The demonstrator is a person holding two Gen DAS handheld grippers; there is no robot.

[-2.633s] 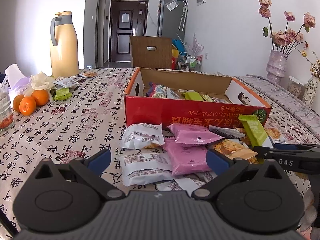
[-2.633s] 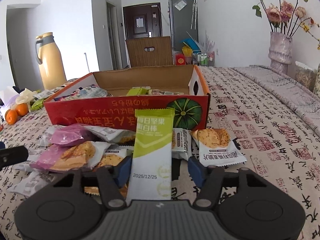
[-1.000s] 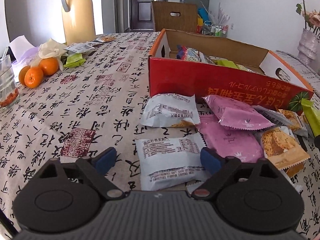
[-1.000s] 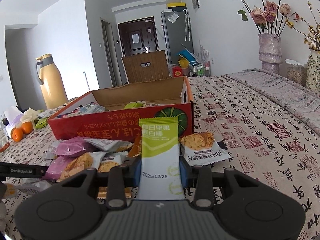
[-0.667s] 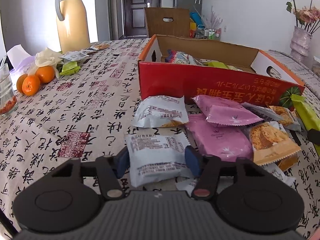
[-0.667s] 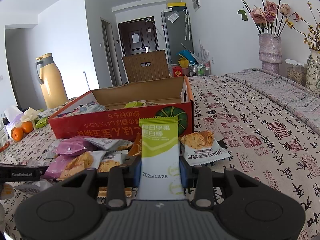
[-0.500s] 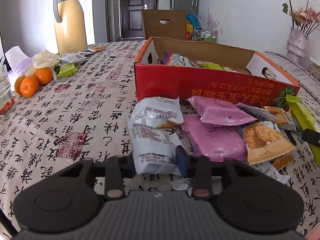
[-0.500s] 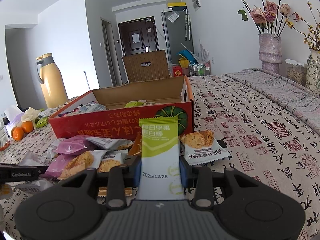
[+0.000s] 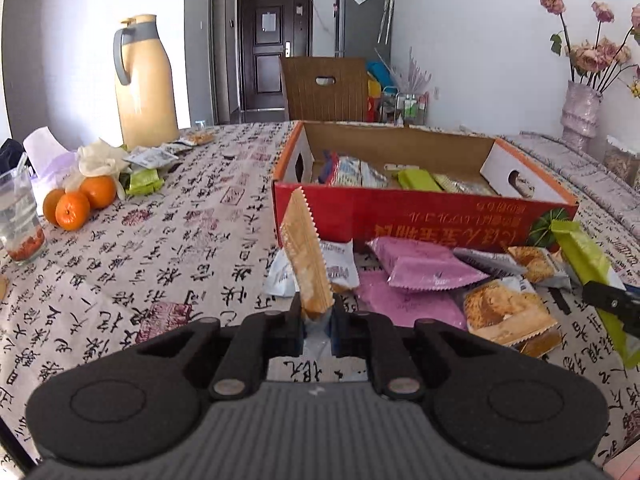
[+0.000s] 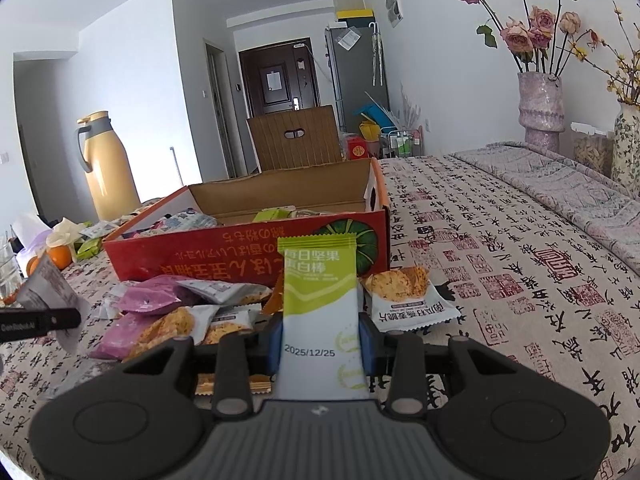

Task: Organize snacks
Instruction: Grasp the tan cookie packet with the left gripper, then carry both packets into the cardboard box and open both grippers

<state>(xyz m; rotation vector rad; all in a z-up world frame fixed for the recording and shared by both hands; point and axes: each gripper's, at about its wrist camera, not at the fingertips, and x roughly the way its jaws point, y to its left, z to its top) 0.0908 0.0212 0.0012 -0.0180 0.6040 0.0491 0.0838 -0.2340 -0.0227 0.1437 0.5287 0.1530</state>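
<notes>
My left gripper point(image 9: 316, 328) is shut on a white snack packet point(image 9: 306, 256), held edge-on and lifted above the table. My right gripper point(image 10: 320, 340) is shut on a green and white snack bar point(image 10: 318, 300), held upright in front of the box. The open red cardboard box point(image 9: 420, 216), also in the right wrist view point(image 10: 240, 256), holds several packets. Loose snacks lie before it: pink packets point(image 9: 420, 268), biscuit packets point(image 9: 504, 308) and a white packet point(image 9: 340, 268). The green bar also shows at the right of the left wrist view point(image 9: 588, 256).
Oranges point(image 9: 80, 204), a glass point(image 9: 20, 216) and a tan thermos jug point(image 9: 144, 84) stand at the left. More packets point(image 9: 148, 160) lie near the jug. Flower vases point(image 10: 540, 112) stand at the right. A brown chair point(image 9: 324, 88) is behind the table.
My left gripper closed on the white packet and lifted it off the table, turning it edge-on. My right gripper keeps holding the green bar almost still.
</notes>
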